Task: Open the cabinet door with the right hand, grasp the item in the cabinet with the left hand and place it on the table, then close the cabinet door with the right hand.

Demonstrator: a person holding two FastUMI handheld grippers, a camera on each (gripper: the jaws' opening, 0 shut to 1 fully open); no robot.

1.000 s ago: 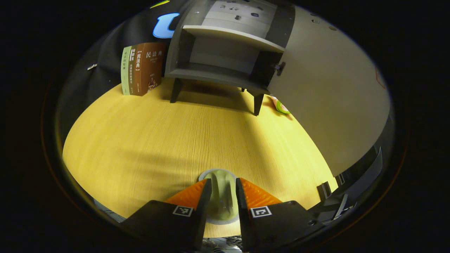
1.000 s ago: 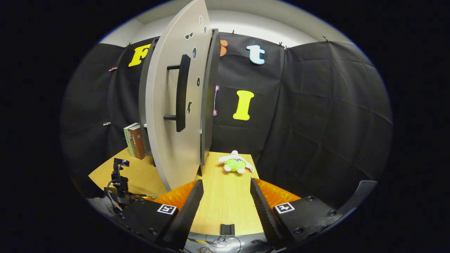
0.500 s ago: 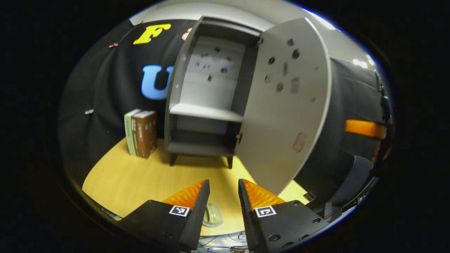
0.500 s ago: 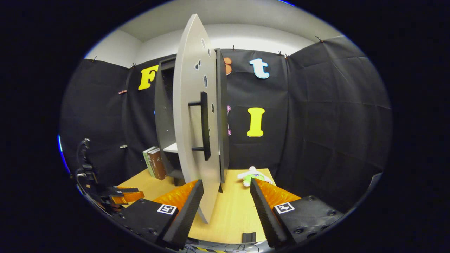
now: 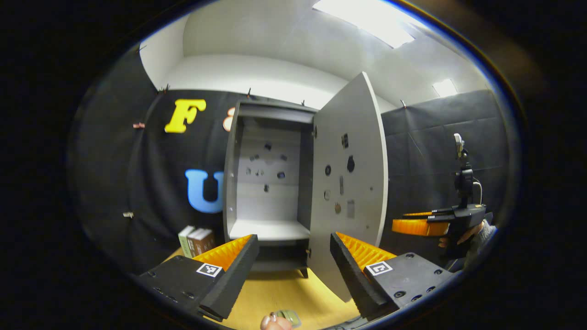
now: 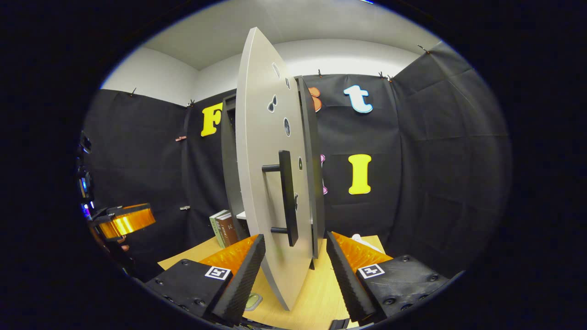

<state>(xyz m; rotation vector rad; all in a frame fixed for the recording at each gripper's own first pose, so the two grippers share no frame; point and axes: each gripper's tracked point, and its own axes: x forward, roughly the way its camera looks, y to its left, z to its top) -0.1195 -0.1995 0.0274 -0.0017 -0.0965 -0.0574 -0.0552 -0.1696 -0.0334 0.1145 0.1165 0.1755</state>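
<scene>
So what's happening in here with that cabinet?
A person is working with a two-finger gripper in each hand. The cabinet stands on the table with its door swung wide open. A small pale green item already lies on the table, near its front edge. Both the left gripper and the right gripper are open and empty; the right one faces the door's handle, so closing the door looks to be what's left.

The cabinet [image 5: 270, 183] is grey, its back panel paler and dotted with small dark stickers. The door [image 6: 268, 183] is light grey, with more dark stickers on both faces, and its handle [image 6: 286, 197] is black. The table [image 6: 316, 293] is yellow wood with fine grain. The books [image 5: 195, 240] are pale green and brown. The item [image 5: 289, 316] on the table is pale green with a grey rim.
</scene>
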